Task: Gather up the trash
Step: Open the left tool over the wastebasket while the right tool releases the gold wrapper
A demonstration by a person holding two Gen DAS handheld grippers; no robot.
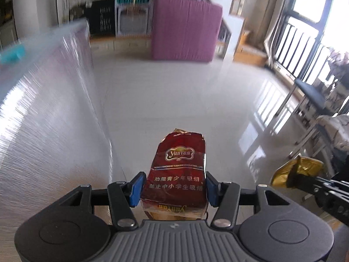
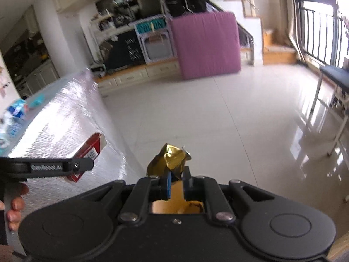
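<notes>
A person stands in a bright living room with a gripper in each hand, both carrying trash above a pale tiled floor [image 1: 174,87].

The left gripper [image 1: 173,185] clamps a crumpled red cigarette pack [image 1: 177,166] between its blue pads [image 1: 137,186], jaws partly spread to the width of the pack. The pack stands upright between the fingers, its torn top pointing away from the camera and a gold lining showing at the bottom edge. In the right wrist view the same gripper [image 2: 80,166] reaches in from the left, with the red pack [image 2: 91,148] poking out beyond its black finger, and the fingers of the person's hand [image 2: 15,209] show at the frame's left edge.

The right gripper [image 2: 176,182] is pinched nearly closed on a wad of gold foil [image 2: 170,161], which sticks up above the fingertips. From the left wrist view the foil [image 1: 303,168] and the right gripper [image 1: 294,178] appear at the lower right, near the pack but apart from it.

A table wrapped in shiny film [image 1: 48,120] runs along the left side of both views, with blurred blue and white items [image 2: 15,113] at its far end. A pink mattress [image 1: 185,28] leans upright against the low cabinets across the room. A tall window with dark railings [image 1: 305,39] fills the right wall.
</notes>
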